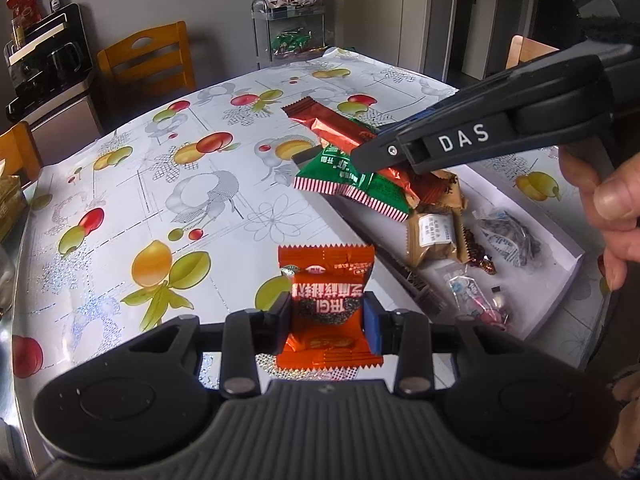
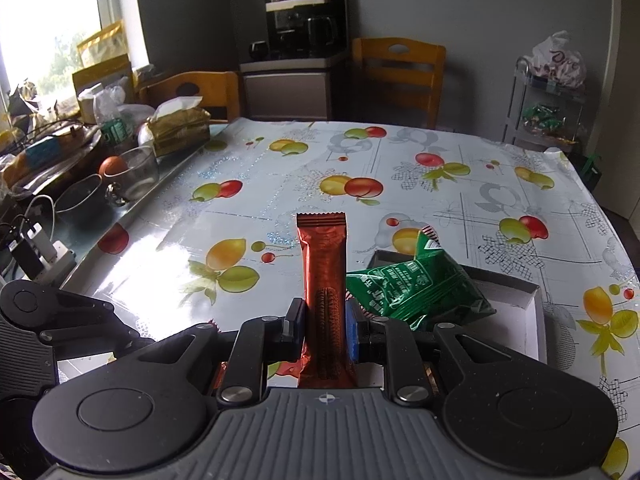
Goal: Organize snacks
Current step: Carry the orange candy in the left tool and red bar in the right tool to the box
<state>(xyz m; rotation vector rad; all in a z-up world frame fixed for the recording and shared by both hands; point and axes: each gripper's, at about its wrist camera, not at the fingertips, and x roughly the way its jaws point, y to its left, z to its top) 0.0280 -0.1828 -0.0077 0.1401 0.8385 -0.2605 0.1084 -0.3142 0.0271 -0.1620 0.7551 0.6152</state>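
My left gripper (image 1: pixel 326 320) is shut on an orange square snack packet (image 1: pixel 326 304) and holds it above the table, left of the white tray (image 1: pixel 560 236). My right gripper (image 2: pixel 323 324) is shut on a long red-brown snack bar (image 2: pixel 323 276); it also shows in the left wrist view (image 1: pixel 320 124), held over the tray's far end. Green packets (image 1: pixel 344 176) lie at the far end of the tray, and show in the right wrist view (image 2: pixel 412 288). Brown packets (image 1: pixel 434 232) and small clear-wrapped sweets (image 1: pixel 476 292) lie in the tray.
The table wears a fruit-print cloth (image 2: pixel 280 184). Bowls, a tissue pack (image 2: pixel 178 128) and clutter line its left side. Wooden chairs (image 2: pixel 400 76) stand beyond, with a coffee machine (image 2: pixel 306 20) and a wire rack (image 2: pixel 548 116) of snacks.
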